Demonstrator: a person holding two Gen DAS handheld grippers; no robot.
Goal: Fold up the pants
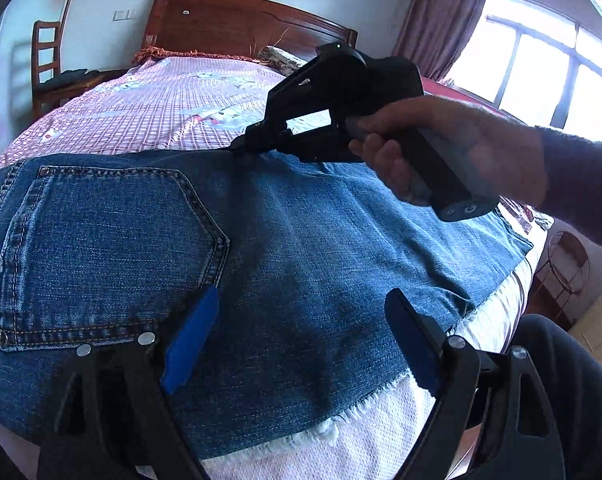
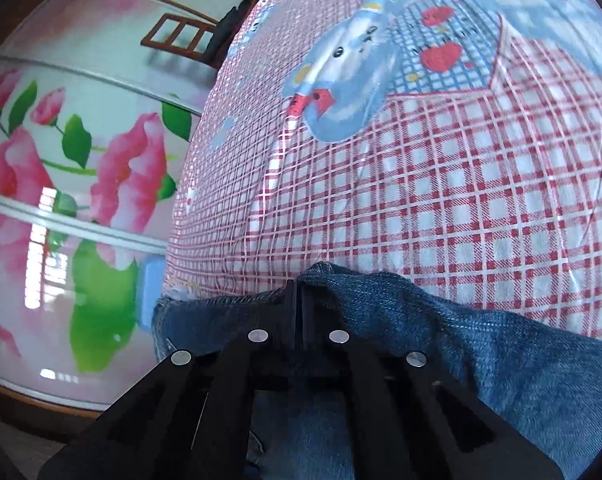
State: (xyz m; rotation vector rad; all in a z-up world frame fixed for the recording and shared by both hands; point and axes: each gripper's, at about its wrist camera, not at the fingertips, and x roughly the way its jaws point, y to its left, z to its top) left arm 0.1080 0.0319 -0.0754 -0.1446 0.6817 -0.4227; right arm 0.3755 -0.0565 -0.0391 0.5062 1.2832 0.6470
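Blue denim pants [image 1: 293,264] lie flat across the bed, back pocket [image 1: 105,256] at the left, frayed hem toward the near right. My left gripper [image 1: 297,340] is open with blue pads, hovering just above the denim near the front edge, holding nothing. My right gripper [image 1: 241,146], held by a hand, pinches the pants' far edge. In the right wrist view the right gripper [image 2: 299,292] has its jaws closed together on a raised fold of denim [image 2: 381,300].
The bed has a pink checked sheet with cartoon prints [image 2: 441,184] and a wooden headboard [image 1: 237,24]. A chair [image 1: 47,68] stands at the left. A flowered wardrobe door [image 2: 73,184] is beside the bed. A window [image 1: 549,68] is at the right.
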